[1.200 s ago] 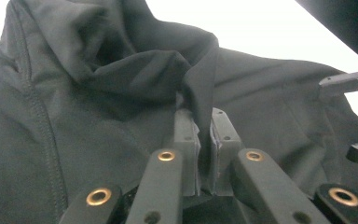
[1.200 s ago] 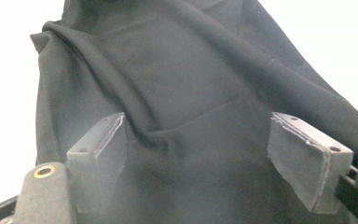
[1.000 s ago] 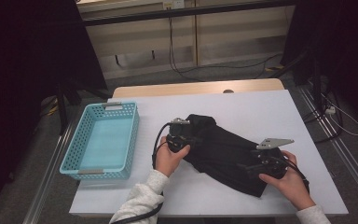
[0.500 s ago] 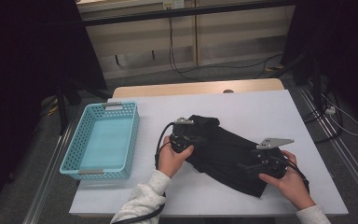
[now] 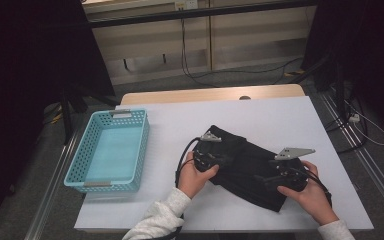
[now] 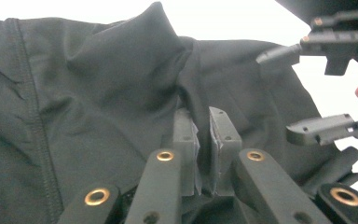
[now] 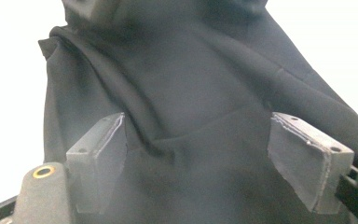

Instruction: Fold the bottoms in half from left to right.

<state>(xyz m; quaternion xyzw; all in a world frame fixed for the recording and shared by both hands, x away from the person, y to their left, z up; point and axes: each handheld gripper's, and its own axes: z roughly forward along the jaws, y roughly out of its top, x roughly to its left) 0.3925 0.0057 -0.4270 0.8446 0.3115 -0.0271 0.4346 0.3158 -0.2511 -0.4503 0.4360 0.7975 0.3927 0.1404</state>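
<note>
Room: dim space, pale wall panels and loose cables at the back, white worktop (image 5: pixel 290 120) in the middle.
High view, layout: a turquoise basket (image 5: pixel 109 150) sits bare on the worktop's left side; a black garment (image 5: pixel 247 167) lies bunched toward the near right, well apart from the basket.
High view, hands: left gripper (image 5: pixel 219 156) is on the garment's left end, right gripper (image 5: pixel 265 178) on its right part.
High view, change: against the earlier frames the left hand has slid a little to the right, pushing its end of the cloth inward; the right hand has kept its place. My read: a fold is being worked in, with the right side as anchor.
Left gripper view: jaws are pinched nearly together with a ridge of black cloth caught between them, so it is clenched on the garment. The right gripper (image 6: pixel 307 93) shows farther off, jaws spread.
Right gripper view: jaws stand wide, cloth lying between and below them; the pads do not press it, so released.
Hard to tell: what kind of garment it is, since black on black swallows the seams; how many layers are stacked; the near edge under both hands.
</note>
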